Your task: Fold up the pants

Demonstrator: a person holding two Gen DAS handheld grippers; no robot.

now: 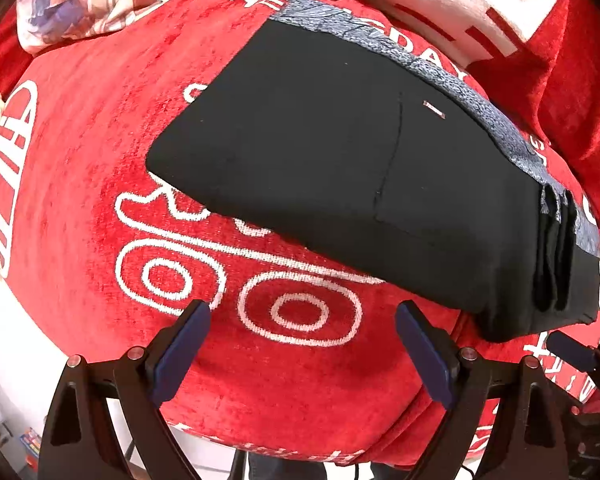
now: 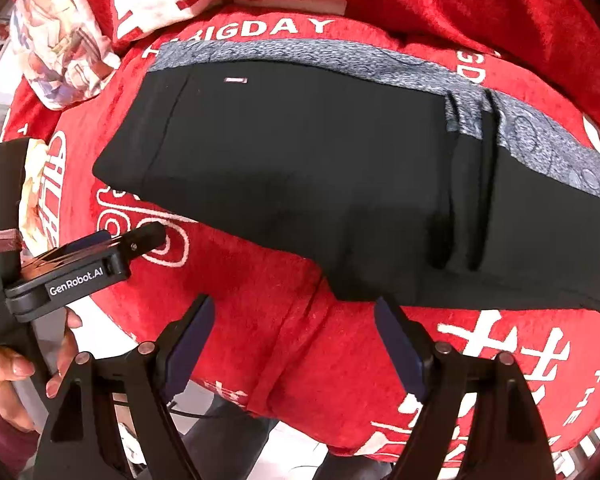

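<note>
Both tongs spread, empty; folded pants right end cropped, layers unclear.

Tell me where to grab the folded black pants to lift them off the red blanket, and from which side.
Probably grip the near long folded edge of the black pants, coming in low from the front, where both open grippers, left gripper and right gripper, already face it. That edge looks thick and smooth and lies clear on the red blanket; the right end shows loose layers that could splay.
</note>
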